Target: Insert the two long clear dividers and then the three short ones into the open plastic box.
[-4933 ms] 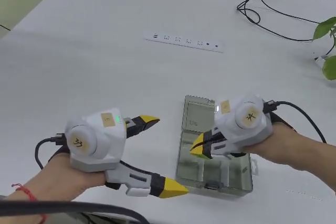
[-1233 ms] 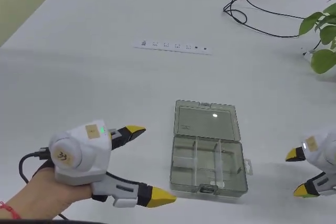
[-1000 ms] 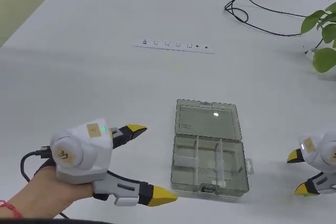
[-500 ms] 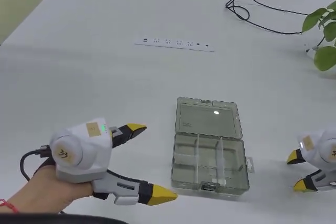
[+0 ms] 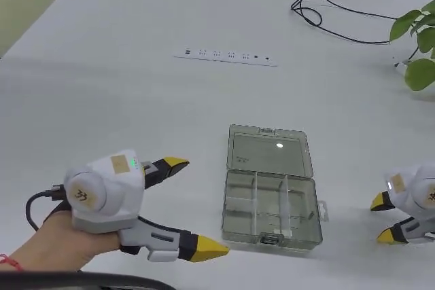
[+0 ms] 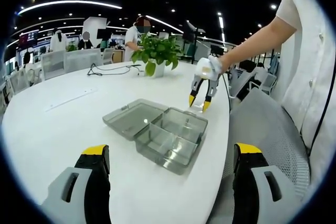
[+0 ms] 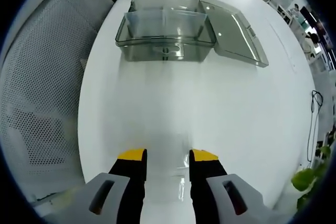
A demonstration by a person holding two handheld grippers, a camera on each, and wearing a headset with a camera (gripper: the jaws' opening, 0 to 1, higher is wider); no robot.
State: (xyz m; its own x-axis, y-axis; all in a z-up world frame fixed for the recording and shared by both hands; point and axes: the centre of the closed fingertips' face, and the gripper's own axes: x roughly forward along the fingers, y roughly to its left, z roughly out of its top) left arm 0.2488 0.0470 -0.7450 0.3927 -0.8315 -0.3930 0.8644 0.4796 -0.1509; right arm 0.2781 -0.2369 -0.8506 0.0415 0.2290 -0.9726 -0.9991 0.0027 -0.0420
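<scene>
The clear plastic box (image 5: 272, 202) lies open on the white table, its lid (image 5: 270, 152) flat behind it. Clear dividers stand inside: two long ones run front to back, with short cross pieces between them. My left gripper (image 5: 194, 206) hovers left of the box, open wide with nothing in it. In the left gripper view the box (image 6: 173, 137) lies between the jaws' line of sight. My right gripper (image 5: 382, 219) sits low at the right edge, away from the box, its jaws a small gap apart. The right gripper (image 7: 167, 156) faces the box (image 7: 165, 30) over bare table; a faint clear outline lies between its jaws.
A white power strip (image 5: 228, 56) lies at the back of the table, a black cable (image 5: 333, 15) at the far right, and a green plant (image 5: 414, 45) by the right edge. A mesh chair (image 7: 37, 77) stands beside the table's near edge.
The right gripper has left the box, where it was 4.9 s ago, and moved to the right edge. Its jaws narrowed a little over the last second. The left gripper barely moved.
</scene>
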